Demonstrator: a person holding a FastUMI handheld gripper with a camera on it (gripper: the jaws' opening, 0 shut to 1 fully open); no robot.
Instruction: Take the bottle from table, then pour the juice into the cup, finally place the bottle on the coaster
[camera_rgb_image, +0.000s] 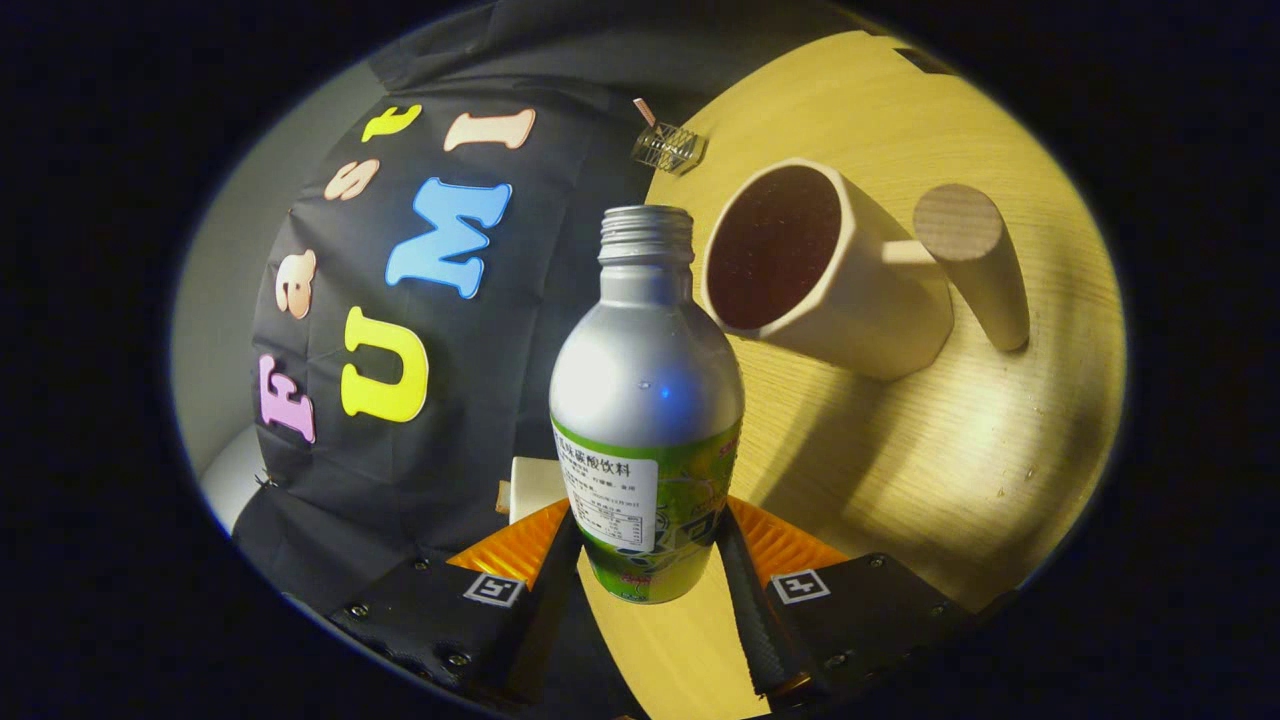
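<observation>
My gripper (648, 565) is shut on a silver bottle (648, 370) with a green label, both black fingers (745, 590) pressing on its lower body. The bottle has no cap on its threaded neck. The whole view is rolled, so the wooden table (960, 470) appears tilted. Beyond the bottle's neck and just to its side stands a cream cup (850, 310) with a round wooden handle (975, 260). The cup's inside looks dark. The bottle's mouth is close to the cup's rim but beside it, and I see no stream of liquid.
A pale square piece (535, 487) shows partly behind the bottle's lower side, near the cloth wall; I cannot tell what it is. A small clear clip (668, 148) sits where the cloth meets the table's edge. Bare table lies beyond the cup.
</observation>
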